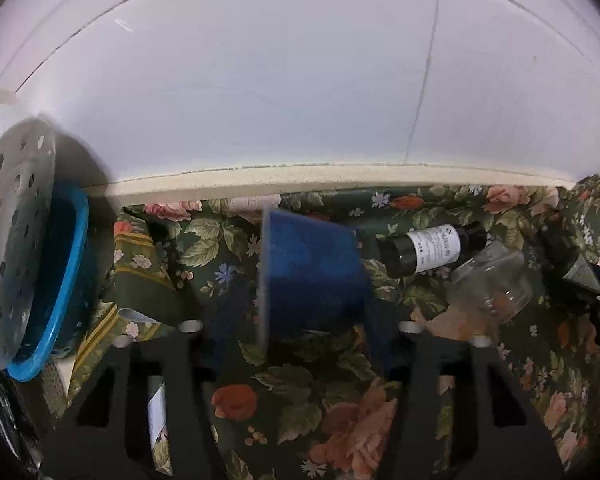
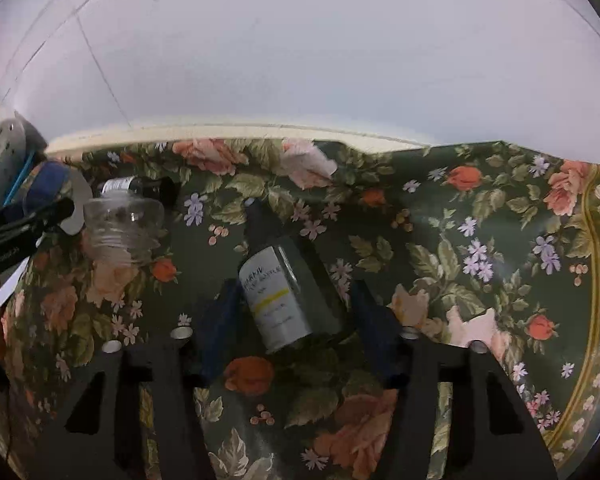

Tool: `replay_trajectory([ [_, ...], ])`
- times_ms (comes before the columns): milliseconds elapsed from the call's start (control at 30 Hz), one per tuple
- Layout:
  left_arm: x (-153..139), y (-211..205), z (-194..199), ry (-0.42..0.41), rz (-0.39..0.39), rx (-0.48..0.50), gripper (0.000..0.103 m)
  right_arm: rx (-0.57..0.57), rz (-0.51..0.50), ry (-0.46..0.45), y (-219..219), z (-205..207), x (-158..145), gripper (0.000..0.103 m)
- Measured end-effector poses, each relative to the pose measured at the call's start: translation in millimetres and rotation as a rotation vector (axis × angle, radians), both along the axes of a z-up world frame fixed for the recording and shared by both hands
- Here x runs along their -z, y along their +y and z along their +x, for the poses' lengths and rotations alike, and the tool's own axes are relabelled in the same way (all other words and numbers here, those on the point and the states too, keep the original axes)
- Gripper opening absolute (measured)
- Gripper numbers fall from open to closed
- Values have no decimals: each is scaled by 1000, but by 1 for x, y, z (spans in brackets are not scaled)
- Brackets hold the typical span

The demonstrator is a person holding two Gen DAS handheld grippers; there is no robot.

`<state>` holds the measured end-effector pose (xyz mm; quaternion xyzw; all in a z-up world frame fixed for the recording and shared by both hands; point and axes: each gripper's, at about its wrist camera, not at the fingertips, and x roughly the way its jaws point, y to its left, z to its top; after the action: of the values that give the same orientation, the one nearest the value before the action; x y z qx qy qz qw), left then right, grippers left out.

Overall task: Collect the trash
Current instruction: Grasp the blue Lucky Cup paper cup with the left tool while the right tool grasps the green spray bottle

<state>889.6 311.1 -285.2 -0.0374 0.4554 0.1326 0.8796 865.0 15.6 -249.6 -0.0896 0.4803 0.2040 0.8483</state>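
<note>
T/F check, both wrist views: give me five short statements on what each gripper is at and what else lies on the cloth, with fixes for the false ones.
1. The blue cup lies on its side between the left gripper fingers. True.
2. The right gripper straddles the clear jar. False: a dark labelled bottle.
3. The clear jar lies on the floral cloth. True.
4. The cloth is plain white. False: green floral.
5. A second dark bottle lies beside the cup. True.
</note>
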Motion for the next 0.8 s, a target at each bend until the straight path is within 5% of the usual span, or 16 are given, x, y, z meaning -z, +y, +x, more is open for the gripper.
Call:
replay_trajectory([
  [300,-40,-17,-37,-64,-4,-3,43,11,80,-15,-22,-47,-37,39],
  [800,-187,-131,-197,-320,-5,-8,43,-2,259,-256,-102,-175,-168,39],
])
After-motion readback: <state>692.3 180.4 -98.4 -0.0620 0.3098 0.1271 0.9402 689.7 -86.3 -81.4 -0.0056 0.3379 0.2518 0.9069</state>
